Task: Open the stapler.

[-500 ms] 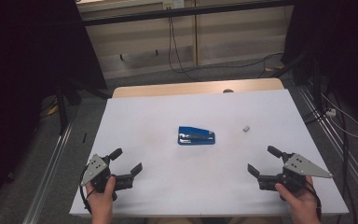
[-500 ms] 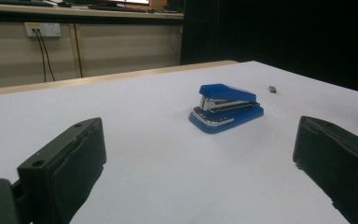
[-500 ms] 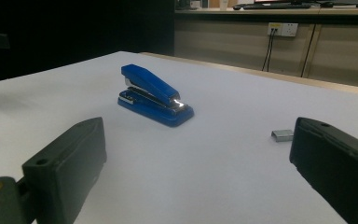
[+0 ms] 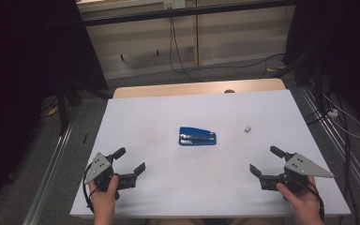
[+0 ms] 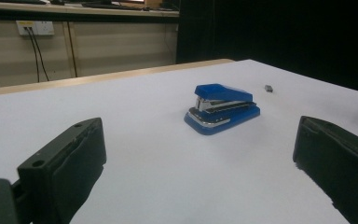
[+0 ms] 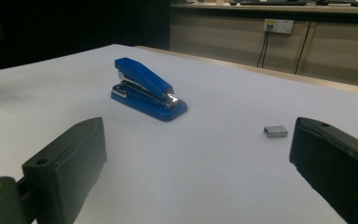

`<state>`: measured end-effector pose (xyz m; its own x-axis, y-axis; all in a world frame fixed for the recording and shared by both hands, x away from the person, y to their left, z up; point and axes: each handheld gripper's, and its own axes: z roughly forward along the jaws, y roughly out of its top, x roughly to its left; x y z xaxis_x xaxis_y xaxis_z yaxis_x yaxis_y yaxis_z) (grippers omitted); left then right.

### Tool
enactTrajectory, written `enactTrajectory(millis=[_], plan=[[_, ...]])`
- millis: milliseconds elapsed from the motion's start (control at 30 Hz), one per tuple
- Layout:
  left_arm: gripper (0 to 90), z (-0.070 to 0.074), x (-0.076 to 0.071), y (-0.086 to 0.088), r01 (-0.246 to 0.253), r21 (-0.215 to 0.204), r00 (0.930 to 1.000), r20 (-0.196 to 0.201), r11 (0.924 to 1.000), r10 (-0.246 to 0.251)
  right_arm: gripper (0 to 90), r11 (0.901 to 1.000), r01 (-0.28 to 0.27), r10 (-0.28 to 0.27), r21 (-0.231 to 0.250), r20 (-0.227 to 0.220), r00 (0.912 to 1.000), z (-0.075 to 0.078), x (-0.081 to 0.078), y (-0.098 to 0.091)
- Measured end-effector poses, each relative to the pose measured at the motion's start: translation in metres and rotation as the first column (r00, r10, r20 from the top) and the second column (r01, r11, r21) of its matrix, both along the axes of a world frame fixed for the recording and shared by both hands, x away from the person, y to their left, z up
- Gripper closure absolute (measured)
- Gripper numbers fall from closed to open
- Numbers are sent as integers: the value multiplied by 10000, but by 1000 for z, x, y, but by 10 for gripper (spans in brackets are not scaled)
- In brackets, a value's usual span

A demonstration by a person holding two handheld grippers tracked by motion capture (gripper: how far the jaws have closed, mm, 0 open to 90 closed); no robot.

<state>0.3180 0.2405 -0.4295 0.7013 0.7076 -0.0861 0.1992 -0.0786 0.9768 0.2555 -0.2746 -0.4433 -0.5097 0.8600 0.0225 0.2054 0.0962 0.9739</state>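
Blue stapler [image 4: 197,136] lies between two wide-spread grippers.

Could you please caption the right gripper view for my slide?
Open right gripper facing a blue stapler and a small block of staples on a white table.

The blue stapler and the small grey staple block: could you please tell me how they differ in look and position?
The blue stapler is much larger than the grey staple block. The stapler is blue with shiny metal parts; the block is plain grey. The stapler sits mid-table, the block to its right, nearer the right gripper. Both rest untouched on the white table.
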Motion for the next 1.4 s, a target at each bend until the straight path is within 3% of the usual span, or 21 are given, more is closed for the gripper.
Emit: enactTrajectory(millis=[167,667,1033,1400], plan=[[25,3,2,-4,151,-190,9999,-31,9997,-152,33,9997,137,-138,-182,-100,9999,0,4,1],[26,2,14,-21,571,-35,9973,-461,9984,-572,32,9993,165,-171,-329,-178,9997,4,14,6],[36,-1,26,-42,789,517,9923,-1000,9955,-734,28,9994,200,-212,-295,-411,9989,6,24,7],[40,-4,34,-49,863,702,9894,-1229,9938,-772,22,9980,-296,257,-555,-694,9973,11,51,34]])
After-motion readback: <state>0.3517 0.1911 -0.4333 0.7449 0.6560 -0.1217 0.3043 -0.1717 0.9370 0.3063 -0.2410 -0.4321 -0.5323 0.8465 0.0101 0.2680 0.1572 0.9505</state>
